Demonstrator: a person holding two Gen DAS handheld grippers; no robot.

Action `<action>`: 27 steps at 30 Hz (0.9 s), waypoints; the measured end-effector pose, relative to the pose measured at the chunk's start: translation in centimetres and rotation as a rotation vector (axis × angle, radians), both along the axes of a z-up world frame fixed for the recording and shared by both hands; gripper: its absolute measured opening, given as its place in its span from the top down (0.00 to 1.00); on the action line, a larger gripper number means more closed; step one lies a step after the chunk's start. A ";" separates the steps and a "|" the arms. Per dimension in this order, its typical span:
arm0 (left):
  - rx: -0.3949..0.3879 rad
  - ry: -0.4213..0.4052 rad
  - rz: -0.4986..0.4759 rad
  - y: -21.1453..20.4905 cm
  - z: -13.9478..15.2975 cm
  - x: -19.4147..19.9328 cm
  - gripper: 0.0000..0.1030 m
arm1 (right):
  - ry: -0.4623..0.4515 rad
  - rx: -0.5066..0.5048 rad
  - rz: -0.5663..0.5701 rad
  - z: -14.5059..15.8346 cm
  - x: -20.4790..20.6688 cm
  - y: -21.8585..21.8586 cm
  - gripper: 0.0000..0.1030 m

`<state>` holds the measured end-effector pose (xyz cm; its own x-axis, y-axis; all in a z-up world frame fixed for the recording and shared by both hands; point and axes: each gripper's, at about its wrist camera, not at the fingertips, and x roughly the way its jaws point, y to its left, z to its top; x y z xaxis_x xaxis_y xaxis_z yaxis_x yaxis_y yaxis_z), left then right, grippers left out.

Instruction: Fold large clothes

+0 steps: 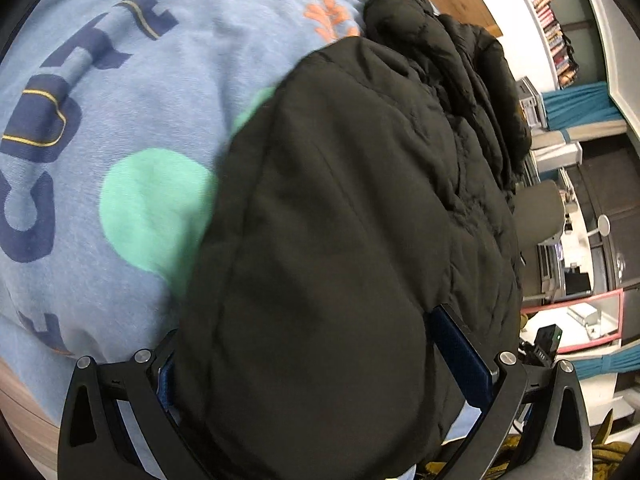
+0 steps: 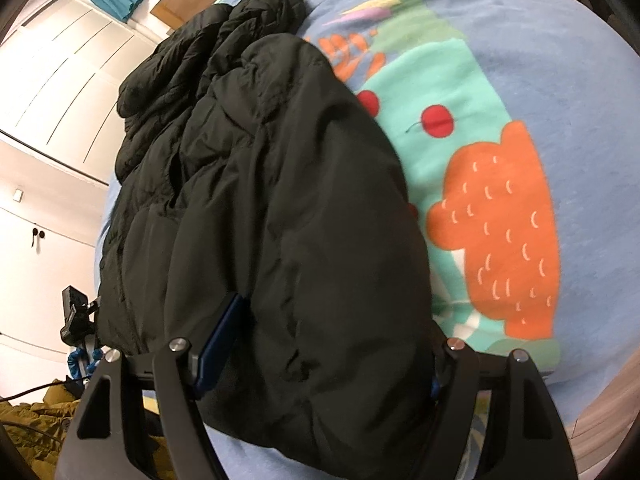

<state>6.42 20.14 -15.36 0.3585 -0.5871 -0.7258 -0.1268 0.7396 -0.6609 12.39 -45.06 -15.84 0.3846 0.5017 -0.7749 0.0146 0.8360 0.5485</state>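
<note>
The only lettering stands on the light blue printed bedsheet (image 1: 168,92). In the left wrist view, big navy block capitals (image 1: 52,120) run along it in a curve, some trimmed with a thin yellow line. They lie turned sideways and are partly cut by the picture edge, so single shapes look like a "C", a "U" or "D" and a "T" or "F", but no whole word can be made out. The book spines (image 1: 548,20) on the far shelf are too small to read. In the right wrist view the sheet shows only pictures, no writing.
</note>
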 end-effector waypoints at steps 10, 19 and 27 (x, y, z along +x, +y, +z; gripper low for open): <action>0.030 0.005 -0.009 -1.0 0.0 0.0 0.01 | -0.017 0.016 0.036 0.6 -0.9 0.6 0.28; 0.019 0.023 0.039 0.3 -1.4 0.7 0.01 | -0.009 0.013 0.005 0.5 -1.1 0.3 0.28; -0.011 0.014 -0.007 -0.4 -0.9 0.0 0.08 | -0.011 -0.016 0.008 1.0 -1.0 1.1 0.31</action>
<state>6.42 19.78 -16.24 0.3436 -0.5978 -0.7243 -0.1309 0.7332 -0.6673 11.37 -43.93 -14.84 0.3891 0.4925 -0.7785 0.0025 0.8445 0.5355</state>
